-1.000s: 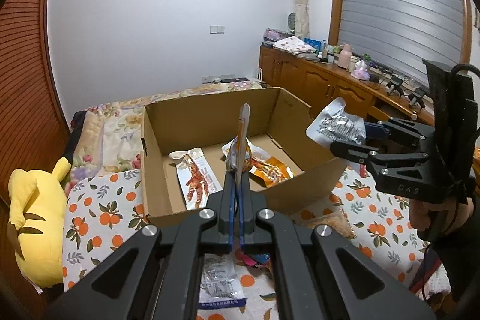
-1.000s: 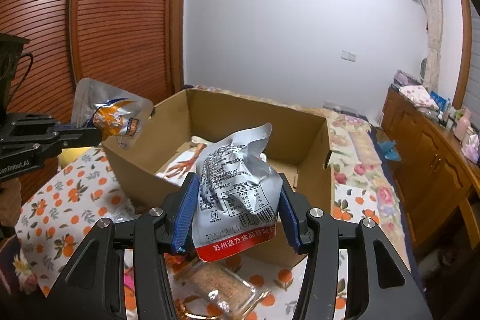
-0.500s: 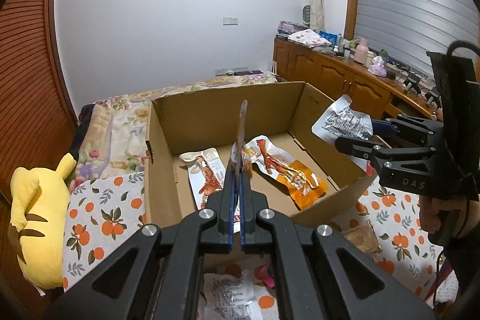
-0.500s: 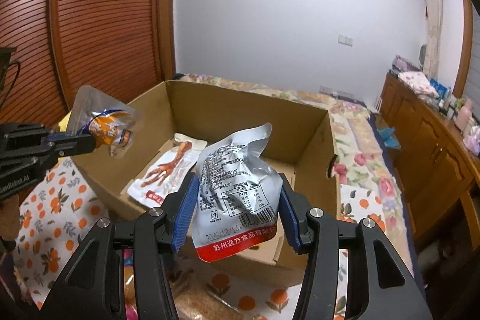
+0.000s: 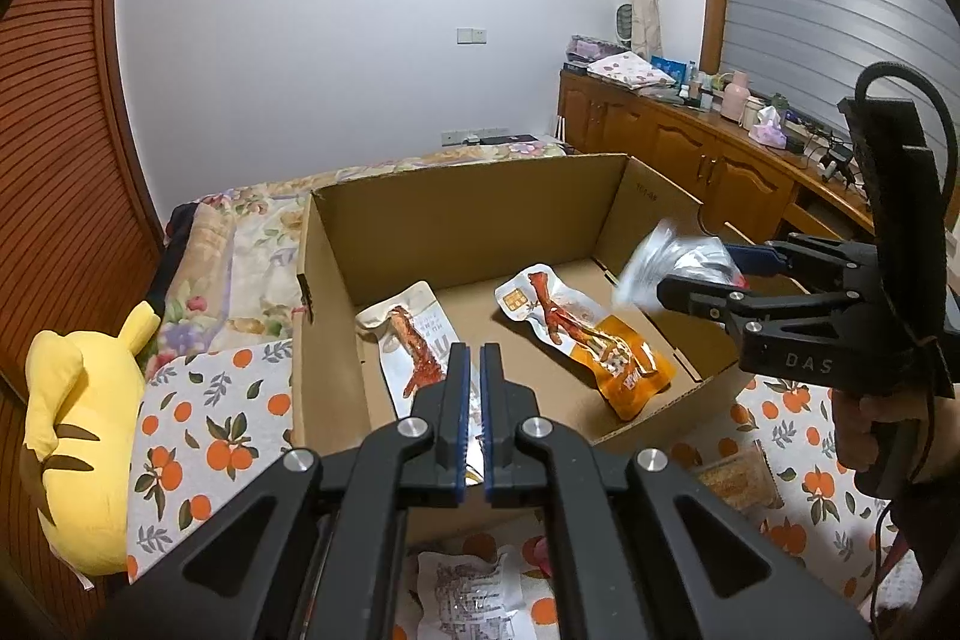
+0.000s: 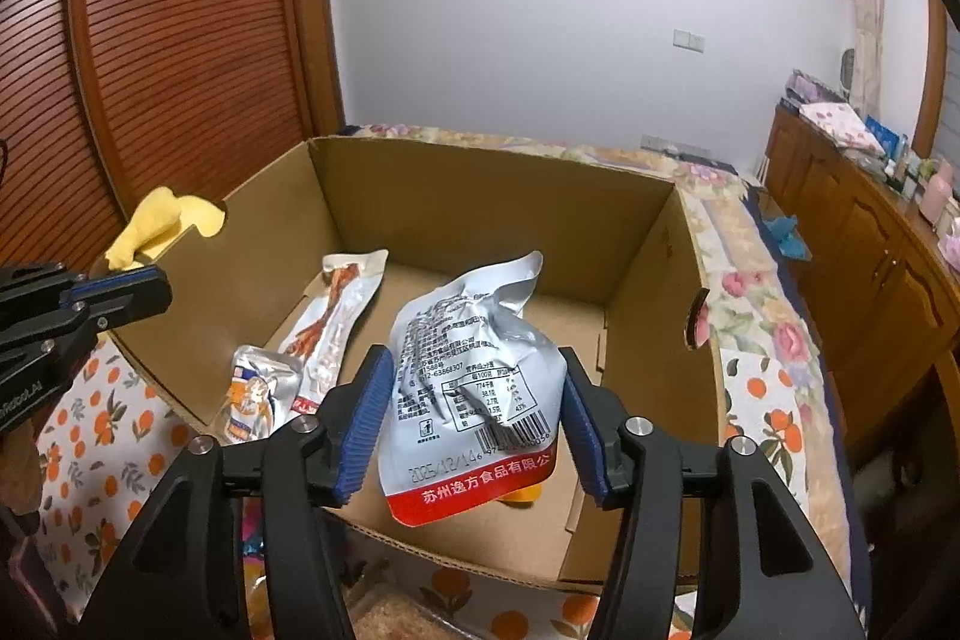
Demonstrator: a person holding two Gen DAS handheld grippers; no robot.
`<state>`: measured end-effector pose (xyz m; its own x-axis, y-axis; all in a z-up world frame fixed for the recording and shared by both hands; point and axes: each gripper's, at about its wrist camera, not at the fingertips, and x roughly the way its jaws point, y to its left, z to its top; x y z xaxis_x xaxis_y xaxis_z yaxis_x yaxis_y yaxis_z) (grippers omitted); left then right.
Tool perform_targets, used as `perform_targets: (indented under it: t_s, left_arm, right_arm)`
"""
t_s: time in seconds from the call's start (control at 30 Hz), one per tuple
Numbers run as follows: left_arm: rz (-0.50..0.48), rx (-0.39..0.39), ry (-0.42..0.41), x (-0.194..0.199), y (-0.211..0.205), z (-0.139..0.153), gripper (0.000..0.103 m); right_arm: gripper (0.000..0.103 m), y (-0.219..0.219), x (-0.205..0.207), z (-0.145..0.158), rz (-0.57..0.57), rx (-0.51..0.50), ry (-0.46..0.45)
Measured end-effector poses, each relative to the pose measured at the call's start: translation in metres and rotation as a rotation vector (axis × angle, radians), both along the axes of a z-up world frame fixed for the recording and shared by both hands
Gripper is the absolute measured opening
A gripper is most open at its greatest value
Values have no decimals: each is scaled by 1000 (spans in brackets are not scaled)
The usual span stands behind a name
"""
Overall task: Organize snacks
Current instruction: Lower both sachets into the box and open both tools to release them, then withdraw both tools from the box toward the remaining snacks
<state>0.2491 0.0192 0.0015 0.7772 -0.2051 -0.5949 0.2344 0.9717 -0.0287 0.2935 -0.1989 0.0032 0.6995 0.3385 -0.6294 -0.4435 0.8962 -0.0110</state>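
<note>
Dropping-off step, both hand-held grippers hovering over the near edge of the box. Left gripper is sitting shut, nothing in it. Right gripper is standing about half open, its jaws have just been opening. The silver foil pouch is upright between them, barcode side facing back. The pads look barely off it, so it seems to be slipping free, and it is blurred in the left view.

Nearest, outside the box, loose snacks are lying on the orange-print cloth: a white printed packet under the left gripper and a clear-wrapped crumbly snack below the right one.

Cardboard box is open-topped, flaps down. Inside:
- small silver-and-orange pouch at the near left corner, touching the white one
- white chicken-foot packet lying flat on the left side
- orange chicken-foot packet lying flat to the right, apart from the white one

Next move, as I judge it: let the silver pouch fall clear onto bare floor at the right of the box. Then bring both grippers back and down to the loose packets. They are thin and flat, so getting an edge may be fiddly.

Further off, a yellow plush is lying left of the box, with a floral bedspread behind it.
</note>
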Motion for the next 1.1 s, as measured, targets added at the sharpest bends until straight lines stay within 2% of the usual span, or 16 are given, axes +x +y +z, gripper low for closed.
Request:
perform_targets:
  t_s: [0.27,0.43,0.5,0.57,0.67,0.8,0.9,0.93,1.1]
  left_arm:
    - [-9,-2,-31,-15,1,13,2]
    - [-22,-12,-56,-31,2,22,8]
    - [-32,-21,-66,-39,3,25,15]
    - [-45,-25,-74,-47,3,28,28]
    - [-45,-6,-90,-56,2,31,41]
    - [-73,-6,-79,-66,1,28,48]
    - [-85,-8,-78,-73,-1,24,71]
    - [-86,-6,-85,-76,-2,22,74]
    - [-101,13,-71,-85,-7,13,75]
  right_arm:
    - [62,1,-7,4,13,22,-18]
    - [62,-5,-33,17,44,44,-55]
    - [62,-7,-44,20,53,46,-70]
    - [62,-11,-55,23,66,54,-79]
    - [62,-17,-72,25,84,58,-93]
    - [62,-25,-92,25,105,58,-101]
    - [62,-30,-102,22,115,68,-77]
    - [62,-31,-105,22,114,68,-77]
    - [62,-35,-115,15,120,68,-71]
